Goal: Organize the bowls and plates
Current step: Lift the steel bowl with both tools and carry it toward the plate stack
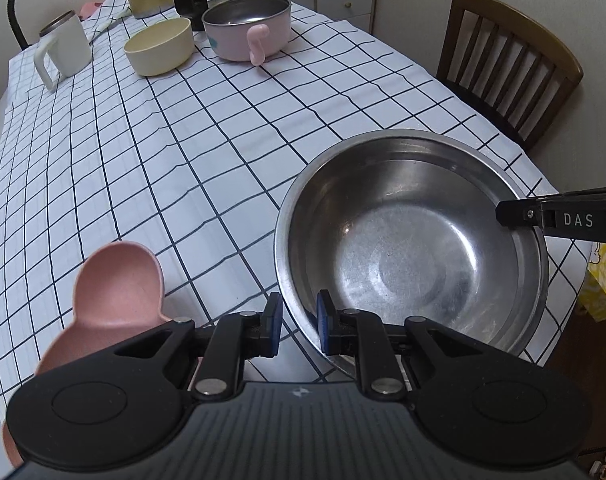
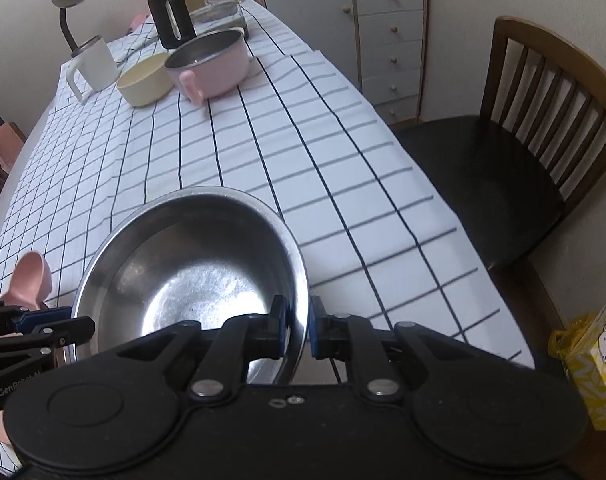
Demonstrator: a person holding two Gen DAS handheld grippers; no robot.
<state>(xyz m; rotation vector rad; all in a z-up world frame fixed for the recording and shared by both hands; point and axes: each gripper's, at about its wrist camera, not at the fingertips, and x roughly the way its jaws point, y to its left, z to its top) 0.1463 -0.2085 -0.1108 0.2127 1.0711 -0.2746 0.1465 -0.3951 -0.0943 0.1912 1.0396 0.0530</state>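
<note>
Two grippers bracket the stainless steel bowl (image 1: 411,248) near the table's (image 1: 223,128) front right corner. The left gripper (image 1: 299,322) straddles the near-left rim, fingers apart and unclamped. The right gripper (image 2: 299,330) straddles the right rim, a narrow gap showing. Judged rigid, light and slippery; take hold on the rolled rim.

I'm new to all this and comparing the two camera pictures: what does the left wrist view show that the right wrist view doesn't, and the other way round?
Only the left wrist view shows the whole scoop of the pink dish beside the left gripper.

Only the right wrist view shows the chair's dark seat and the drawer cabinet in full.

Both show the steel bowl, each gripper astride its rim, the right gripper included, plus the cream bowl, pink pot and white mug.
</note>
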